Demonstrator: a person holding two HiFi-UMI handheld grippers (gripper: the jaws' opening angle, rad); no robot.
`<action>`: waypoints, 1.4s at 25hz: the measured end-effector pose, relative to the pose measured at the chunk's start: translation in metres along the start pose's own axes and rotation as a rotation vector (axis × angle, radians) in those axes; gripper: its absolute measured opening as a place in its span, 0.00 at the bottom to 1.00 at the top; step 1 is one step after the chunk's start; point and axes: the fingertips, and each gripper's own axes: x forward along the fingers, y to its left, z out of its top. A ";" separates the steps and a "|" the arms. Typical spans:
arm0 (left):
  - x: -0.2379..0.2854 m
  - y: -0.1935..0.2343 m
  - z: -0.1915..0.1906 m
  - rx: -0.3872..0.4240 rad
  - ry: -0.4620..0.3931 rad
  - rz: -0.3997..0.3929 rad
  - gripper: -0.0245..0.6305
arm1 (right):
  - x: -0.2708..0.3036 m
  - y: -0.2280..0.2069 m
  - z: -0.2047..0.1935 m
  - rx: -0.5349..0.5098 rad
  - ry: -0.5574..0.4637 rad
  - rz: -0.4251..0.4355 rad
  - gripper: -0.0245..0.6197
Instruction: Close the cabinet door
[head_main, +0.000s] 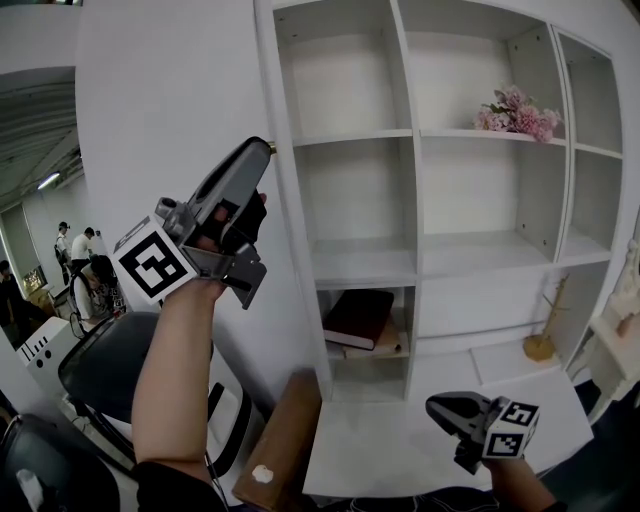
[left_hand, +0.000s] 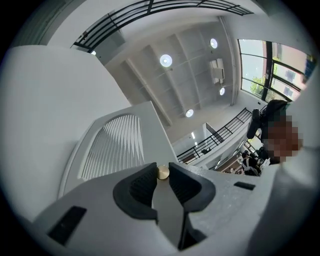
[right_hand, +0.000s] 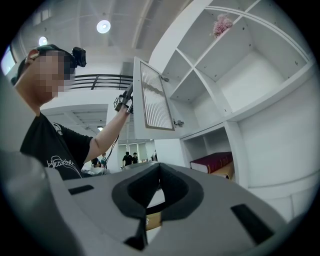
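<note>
The cabinet door (right_hand: 156, 100) stands wide open, swung well out from the white cabinet (head_main: 405, 200) on its hinges, with its slatted panel facing into the room. From where I stand, none of the closing shows yet: there is a broad gap between the door's free edge and the shelves it should cover.

What does look settled is the hold. The left gripper (left_hand: 162, 175) is raised at the door's outer edge, and its two dark pads are pinched on the small brass knob (left_hand: 163, 171), one pad on each side of it and touching it. The right gripper (right_hand: 159, 167) hangs low in front of the bottom shelves, its jaw tips closed together with nothing between them (it seems to have no part in this for now).

So I'd put the task at its start: the knob is gripped and the swing is all to come. The door has to travel the whole arc back to the cabinet front and sit flush against the frame before the knob is let go. The books (head_main: 360, 318) and the pink flowers (head_main: 518, 112) sit back in their shelves, clear of that arc as far as I can see
</note>
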 end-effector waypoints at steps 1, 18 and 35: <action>0.002 0.000 -0.002 0.014 0.004 0.004 0.16 | -0.001 -0.001 0.001 0.000 -0.001 0.001 0.05; 0.053 -0.006 -0.044 0.228 0.108 0.069 0.15 | -0.030 -0.024 0.017 -0.014 -0.033 -0.018 0.05; 0.083 -0.002 -0.068 0.423 0.164 0.211 0.15 | -0.055 -0.034 0.026 -0.031 -0.077 -0.045 0.05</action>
